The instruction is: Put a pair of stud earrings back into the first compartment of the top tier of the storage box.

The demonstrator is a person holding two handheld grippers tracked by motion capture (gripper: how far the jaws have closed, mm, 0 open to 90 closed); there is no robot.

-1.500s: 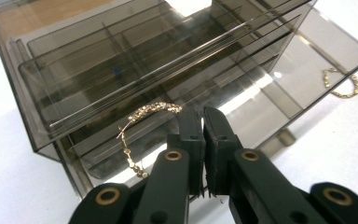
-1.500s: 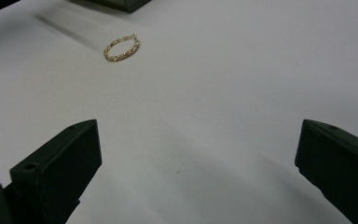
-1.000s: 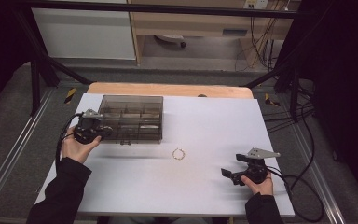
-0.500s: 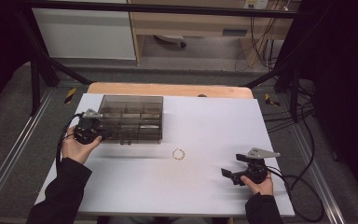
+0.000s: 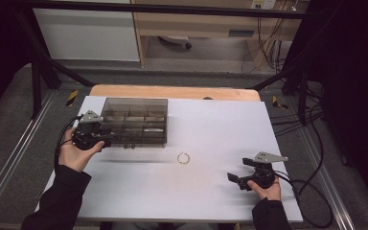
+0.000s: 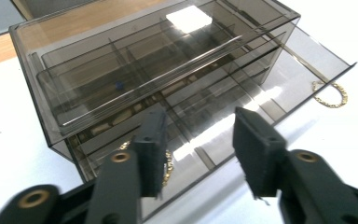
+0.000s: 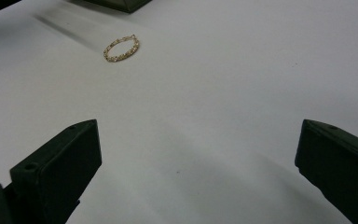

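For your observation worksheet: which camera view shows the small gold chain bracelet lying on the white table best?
The right gripper view: the small gold chain bracelet lies whole and unobstructed. The high view shows it tiny; the left gripper view shows part of it behind the smoky transparent plastic drawer organiser.

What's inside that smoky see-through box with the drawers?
The box holds divided drawers. In the pulled-out bottom drawer a gold chain lies partly hidden behind the left gripper. A small blue speck sits higher up; the tinted walls blur anything else.

The smoked-plastic drawer organizer [image 5: 135,121] blocks the far-left table [image 5: 220,120]; only a gold chain bracelet [image 5: 184,158] interrupts the open middle.
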